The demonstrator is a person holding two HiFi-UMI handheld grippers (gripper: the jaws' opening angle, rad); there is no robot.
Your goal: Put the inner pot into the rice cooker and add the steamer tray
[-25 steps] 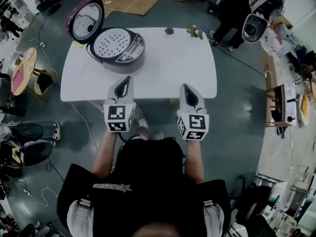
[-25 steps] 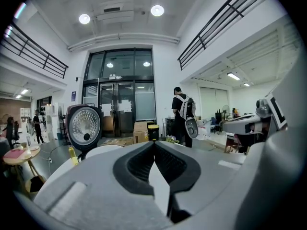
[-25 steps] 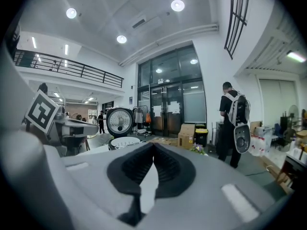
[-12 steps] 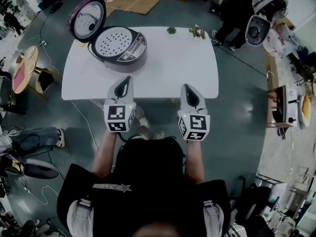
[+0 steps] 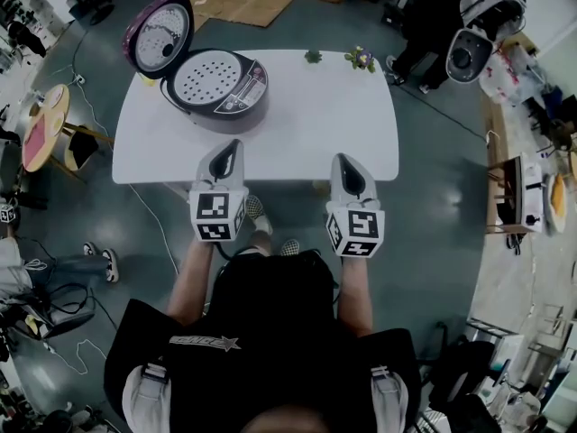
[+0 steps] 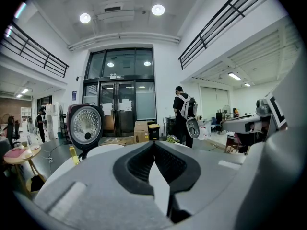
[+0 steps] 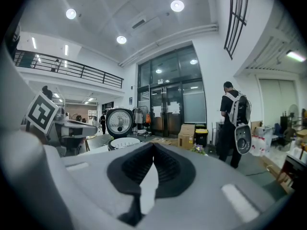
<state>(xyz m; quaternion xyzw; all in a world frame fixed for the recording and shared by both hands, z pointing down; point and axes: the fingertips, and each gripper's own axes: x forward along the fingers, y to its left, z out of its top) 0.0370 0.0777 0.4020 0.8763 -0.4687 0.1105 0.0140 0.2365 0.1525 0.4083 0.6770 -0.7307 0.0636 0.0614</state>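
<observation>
Looking done: steamer tray sits in the open rice cooker, inner pot presumably underneath; left tongs and right tongs both pinched together, empty.

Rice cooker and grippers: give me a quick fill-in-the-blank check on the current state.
The rice cooker stands on the table with its lid ____.
The tray sitting in it is full of ____.
The left gripper and right gripper are both ____, holding nothing.
Missing words: open; holes; shut.
</observation>
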